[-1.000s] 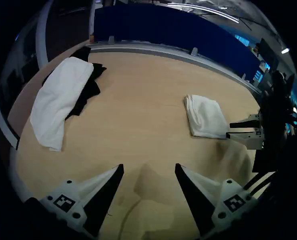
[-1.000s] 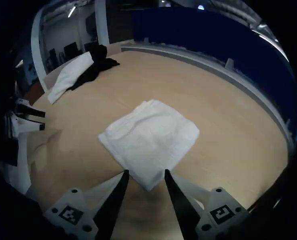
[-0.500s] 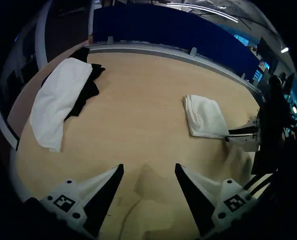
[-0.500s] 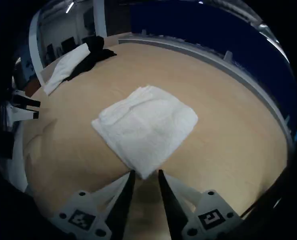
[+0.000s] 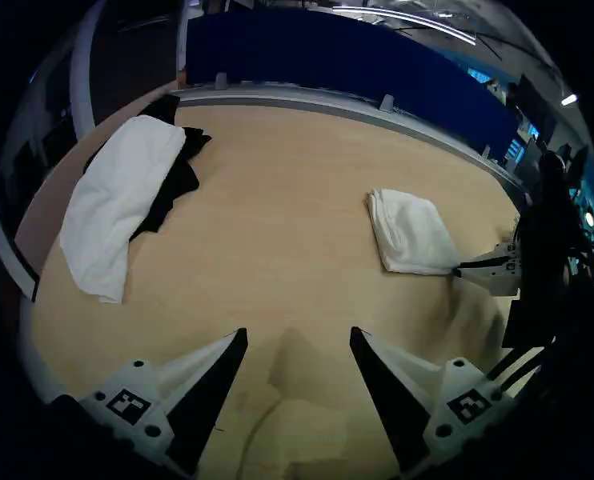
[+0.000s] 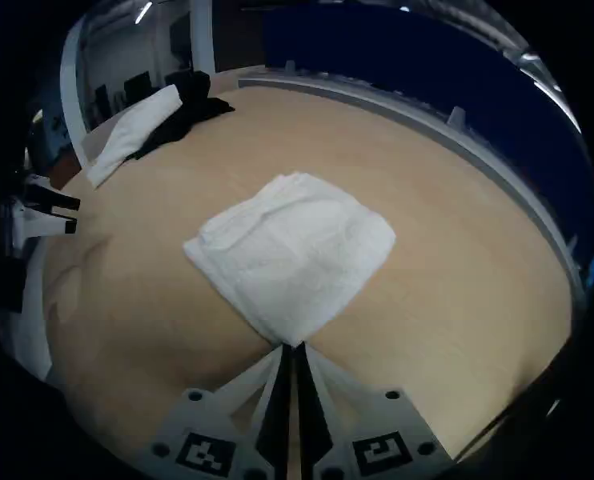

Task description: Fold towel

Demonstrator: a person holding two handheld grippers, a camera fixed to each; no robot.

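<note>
A white towel [image 6: 293,252], folded into a thick square, lies on the light wooden table [image 6: 441,240]. My right gripper [image 6: 291,347] is shut, its fingertips meeting on the towel's near corner. From the left gripper view the same towel [image 5: 409,230] sits at mid right, with the right gripper [image 5: 459,270] touching its corner from the right. My left gripper [image 5: 297,332] hovers open over bare table, well short of the towel, nothing between its fingers. It also appears at the left edge of the right gripper view [image 6: 53,216].
A second white towel [image 5: 113,200] lies unfolded over a black cloth [image 5: 177,172] at the table's far left corner. A blue partition [image 5: 337,56] runs behind the table's curved back edge. A person's dark sleeve [image 5: 549,232] is at the right.
My right gripper's fingers have closed from partly open onto the towel's near corner. The left gripper has stayed still and open.
</note>
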